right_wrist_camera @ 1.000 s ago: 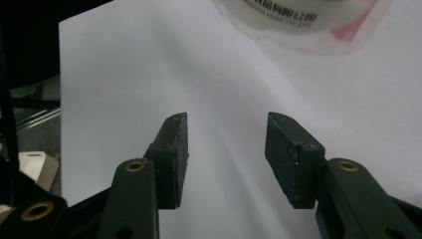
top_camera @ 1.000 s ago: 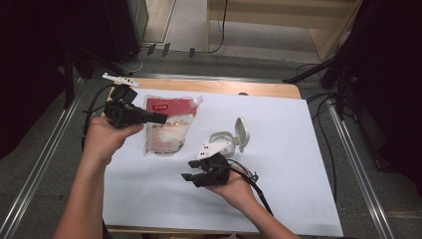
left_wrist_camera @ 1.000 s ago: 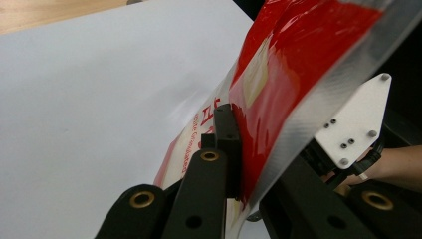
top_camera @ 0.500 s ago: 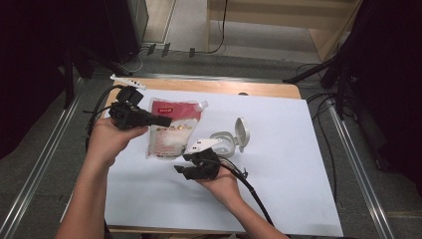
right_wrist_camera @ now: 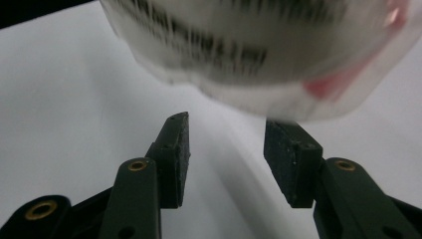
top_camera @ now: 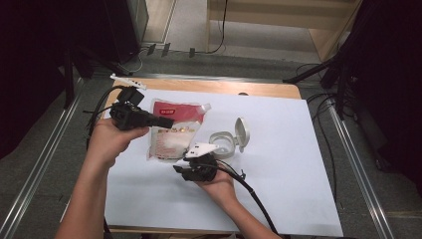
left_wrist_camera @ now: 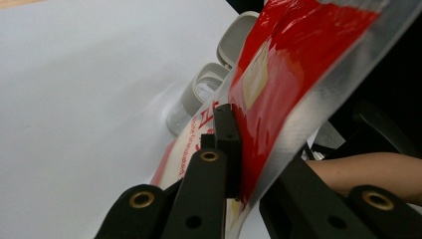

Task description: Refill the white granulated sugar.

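Observation:
A pouch (top_camera: 174,134) with a red top and white grains hangs from its upper left edge, on which my left gripper (top_camera: 166,121) is shut. In the left gripper view the pouch (left_wrist_camera: 293,55) is pinched between the jaws of the left gripper (left_wrist_camera: 239,144). My right gripper (top_camera: 180,170) lies low on the sheet just below the pouch's lower end. Its jaws have just been closing a little and stand apart with nothing between them. In the right gripper view the blurred pouch bottom (right_wrist_camera: 249,45) hangs above the right gripper (right_wrist_camera: 226,149). A grey container (top_camera: 222,142) stands right of the pouch with its flip lid (top_camera: 242,130) up.
A white sheet (top_camera: 283,174) covers most of the wooden table (top_camera: 268,89). A thin white strip (top_camera: 122,79) lies at the back left corner. Metal rails (top_camera: 348,149) run along both sides, and cables trail from both grippers.
My right gripper has moved left and down toward the pouch's lower end. The left gripper has kept its hold on the pouch and barely moved.

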`<state>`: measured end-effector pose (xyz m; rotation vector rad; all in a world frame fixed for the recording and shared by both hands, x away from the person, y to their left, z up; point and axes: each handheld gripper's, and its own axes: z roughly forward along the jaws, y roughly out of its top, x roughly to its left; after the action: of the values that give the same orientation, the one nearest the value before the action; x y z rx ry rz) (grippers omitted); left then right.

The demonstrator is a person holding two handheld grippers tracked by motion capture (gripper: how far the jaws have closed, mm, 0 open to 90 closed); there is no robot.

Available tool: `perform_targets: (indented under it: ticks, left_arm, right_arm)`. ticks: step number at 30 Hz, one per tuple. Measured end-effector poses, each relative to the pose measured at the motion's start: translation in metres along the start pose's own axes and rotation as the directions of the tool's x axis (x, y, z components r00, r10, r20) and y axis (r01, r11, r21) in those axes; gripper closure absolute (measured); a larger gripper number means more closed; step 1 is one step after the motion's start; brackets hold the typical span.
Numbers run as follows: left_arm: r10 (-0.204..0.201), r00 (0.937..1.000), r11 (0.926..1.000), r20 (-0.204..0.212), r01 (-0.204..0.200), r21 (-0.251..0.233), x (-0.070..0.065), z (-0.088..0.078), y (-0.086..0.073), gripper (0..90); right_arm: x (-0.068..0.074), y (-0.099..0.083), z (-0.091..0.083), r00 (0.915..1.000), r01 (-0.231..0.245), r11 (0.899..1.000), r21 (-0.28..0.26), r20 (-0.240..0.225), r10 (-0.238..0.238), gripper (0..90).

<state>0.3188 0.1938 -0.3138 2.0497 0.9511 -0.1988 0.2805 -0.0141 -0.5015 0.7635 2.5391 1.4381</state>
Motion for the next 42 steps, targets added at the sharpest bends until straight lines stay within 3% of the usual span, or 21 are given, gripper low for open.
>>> perform_targets:
  ticks: [1,6,9,13,16,18,20,22,26,29,31,33,37,38,39,42]
  left_arm:
    - [-0.010,0.9999,0.9999,0.011,0.010,0.005,0.000,0.003,0.000,90.0]
    - [-0.040,0.9988,0.9991,0.029,0.040,0.013,0.001,0.005,0.000,90.0]
    - [-0.053,0.9978,0.9985,0.040,0.052,0.015,0.002,0.004,-0.001,90.0]
    - [-0.055,0.9962,0.9982,0.068,0.053,0.029,0.002,0.005,-0.001,90.0]
    - [-0.059,0.9956,0.9980,0.074,0.057,0.027,0.001,0.008,0.000,90.0]
    - [-0.062,0.9952,0.9979,0.075,0.061,0.021,0.002,0.010,0.000,90.0]
    - [-0.066,0.9949,0.9977,0.076,0.064,0.019,0.002,0.010,0.000,90.0]
    - [-0.055,0.9982,0.9985,0.025,0.055,0.009,0.001,0.011,0.001,90.0]
    - [-0.040,0.9989,0.9992,-0.025,0.040,0.000,0.001,0.013,0.001,90.0]
    - [-0.022,0.9975,0.9996,-0.067,0.024,0.018,0.001,0.019,0.001,88.2]
    - [0.012,0.9978,0.9995,-0.065,-0.010,0.031,0.000,0.023,0.001,87.2]
    - [0.027,0.9975,0.9988,-0.065,-0.024,0.043,-0.001,0.028,0.001,86.6]
    - [0.043,0.9960,0.9969,-0.079,-0.038,0.069,-0.003,0.037,0.001,83.1]
    - [0.043,0.9960,0.9969,-0.079,-0.038,0.069,-0.003,0.037,0.001,82.8]
    - [0.046,0.9964,0.9965,-0.072,-0.040,0.074,-0.004,0.039,0.001,82.7]
    - [0.045,0.9968,0.9962,-0.067,-0.039,0.078,-0.004,0.041,0.001,82.4]
  right_arm:
    - [0.000,0.001,-0.001,0.9999,0.008,1.000,-0.025,0.010,-0.008,54.9]
    - [-0.002,-0.002,0.000,0.9984,0.028,0.999,-0.028,0.051,-0.026,55.1]
    - [-0.005,-0.004,0.000,0.9972,0.008,0.999,-0.052,0.074,-0.004,53.7]
    - [-0.005,-0.005,-0.002,0.9966,-0.007,0.996,-0.084,0.081,0.013,53.1]
    - [-0.001,-0.003,-0.005,0.9964,0.015,0.995,-0.102,0.085,-0.006,57.8]
    - [0.005,-0.003,-0.007,0.9953,0.059,0.993,-0.106,0.083,-0.051,60.1]
    - [0.005,-0.003,-0.008,0.9967,0.055,0.993,-0.107,0.066,-0.048,60.1]
    - [0.008,-0.004,-0.009,0.9988,0.038,0.993,-0.116,0.037,-0.034,60.0]
    - [0.012,-0.003,-0.013,0.9998,0.018,0.993,-0.117,0.005,-0.017,59.8]
    - [0.017,-0.003,-0.017,0.9994,0.034,0.993,-0.111,0.004,-0.034,59.3]
    - [0.020,-0.003,-0.019,0.9990,0.044,0.994,-0.104,0.004,-0.044,58.6]
    - [0.023,-0.002,-0.021,0.9997,0.019,0.995,-0.100,-0.012,-0.020,58.1]
    - [0.027,0.001,-0.024,0.9992,-0.019,0.995,-0.096,-0.036,0.015,57.6]
    - [0.027,0.001,-0.024,0.9992,-0.019,0.995,-0.096,-0.036,0.015,57.6]
    - [0.029,0.002,-0.027,0.9969,-0.057,0.994,-0.094,-0.060,0.051,57.6]
    - [0.029,0.003,-0.029,0.9954,-0.073,0.993,-0.089,-0.068,0.067,57.6]
